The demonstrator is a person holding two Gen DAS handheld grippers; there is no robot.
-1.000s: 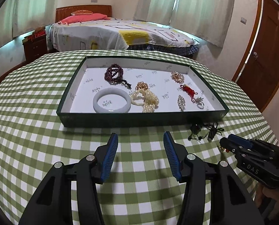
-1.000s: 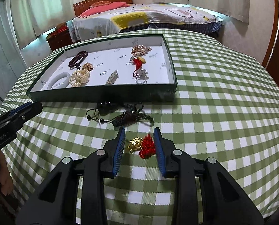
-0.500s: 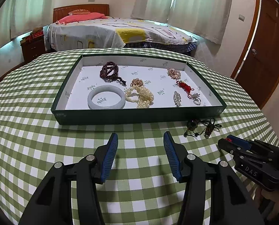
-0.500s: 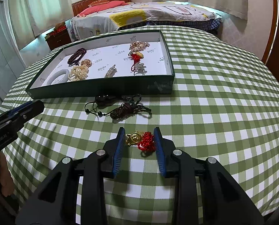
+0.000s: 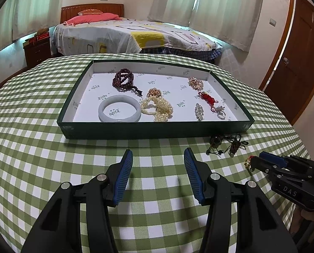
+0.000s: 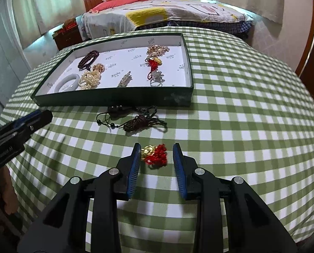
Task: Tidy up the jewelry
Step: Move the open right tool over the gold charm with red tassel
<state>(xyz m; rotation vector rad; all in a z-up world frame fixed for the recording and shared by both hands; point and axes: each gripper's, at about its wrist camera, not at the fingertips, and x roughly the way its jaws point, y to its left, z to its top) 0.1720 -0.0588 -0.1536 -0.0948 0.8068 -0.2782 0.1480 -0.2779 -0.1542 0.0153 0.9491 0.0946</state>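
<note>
Compared with a second ago, the left wrist view sits farther back from the dark green tray (image 5: 157, 129), so more checked cloth shows ahead of it. In the right wrist view the tray and the dark cord bundle (image 6: 136, 122) also lie farther off. The red-and-gold charm (image 6: 154, 154) keeps its place between the right gripper (image 6: 157, 158) fingers.

The right gripper's jaws stand apart, one to each side of the charm. Whether the left pad touches the gold piece cannot be told. The charm is a knot of red cord with a shiny gold ornament, lying on the green-and-white gingham tablecloth (image 6: 241, 126) in front of the tray.

The left gripper (image 5: 158, 164) is wide open and holds nothing, its ribbed blue pads (image 5: 123, 175) over bare cloth near the tray's front wall.

The tray is shallow and rectangular, lined with white printed paper. Inside it lie:
- a smooth pale bangle (image 5: 119, 111)
- a heap of cream pearl strands (image 5: 158, 108), touching the bangle's right side
- coiled dark red beads (image 5: 124, 81)
- a gold filigree piece (image 5: 154, 92)
- a glittering brooch (image 5: 196, 83)
- a red tassel (image 5: 207, 99)
- a slim rhinestone clip (image 5: 199, 111)
- a silver ring (image 5: 221, 113)
</note>
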